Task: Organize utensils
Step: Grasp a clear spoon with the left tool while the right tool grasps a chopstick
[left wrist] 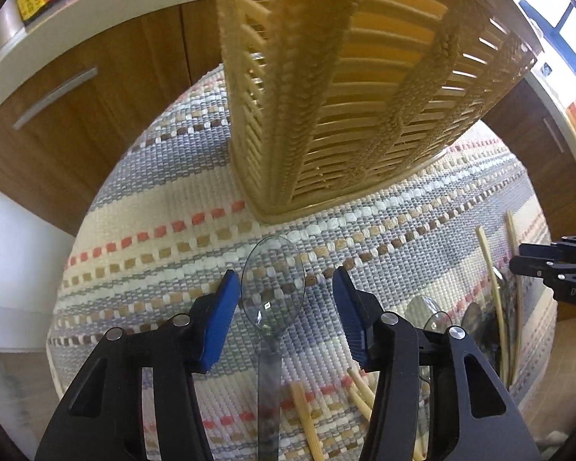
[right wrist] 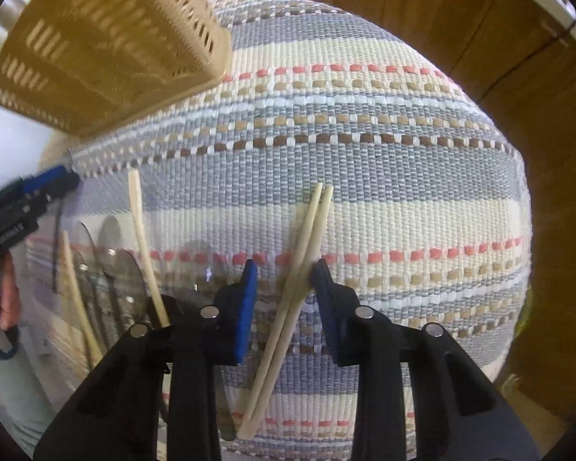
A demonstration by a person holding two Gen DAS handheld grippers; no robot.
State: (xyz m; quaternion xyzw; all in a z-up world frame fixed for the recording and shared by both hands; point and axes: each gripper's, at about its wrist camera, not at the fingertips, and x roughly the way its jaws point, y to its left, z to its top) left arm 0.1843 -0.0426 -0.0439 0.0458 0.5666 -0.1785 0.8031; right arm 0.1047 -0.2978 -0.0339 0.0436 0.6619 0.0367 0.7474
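Left gripper [left wrist: 284,288] fingers apart, straddling clear spoon [left wrist: 272,288] on striped mat [left wrist: 153,238] near basket [left wrist: 338,96]; right gripper [right wrist: 284,280] fingers apart around chopstick pair [right wrist: 307,238], right pad touching, apparently to lift both together.

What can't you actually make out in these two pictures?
- Inside of the basket: both views show only its slatted outer walls.
- Clear spoon handle end: cut off by the left wrist view's bottom edge.
- Other clear spoons: blurred and overlapping in the right wrist view, uncountable.
- Whether the right gripper pads press the chopstick pair: unclear.
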